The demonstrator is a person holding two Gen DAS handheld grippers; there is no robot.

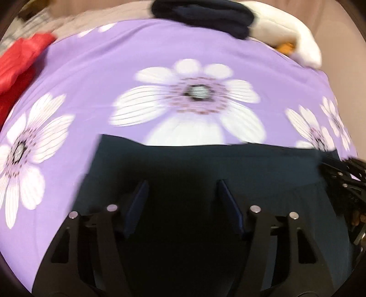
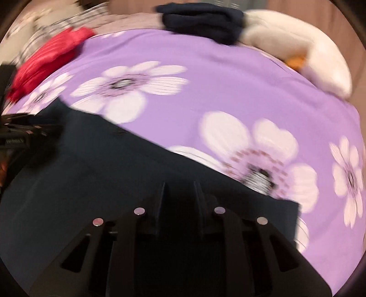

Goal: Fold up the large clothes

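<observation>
Dark navy garment (image 1: 205,164): flat on near part of purple floral sheet (image 1: 114,68).
Left gripper (image 1: 181,185): jaws apart above garment, nothing between.
Right gripper (image 2: 179,186): jaws narrowly apart over garment, grip uncertain.
Folded dark pile (image 1: 201,16), white pillow (image 1: 292,34): sheet's far edge.
Red cloth (image 1: 20,61): sheet's left edge.

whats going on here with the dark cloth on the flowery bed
A person is folding clothes on a purple flowered sheet, one hand-held gripper in each hand. The left hand-held gripper and the right hand-held gripper both hover over a dark garment lying flat, with a gap between the fingers and no cloth visibly pinched. At the far edge lie a folded dark pile, a red garment and a white pillow.
</observation>
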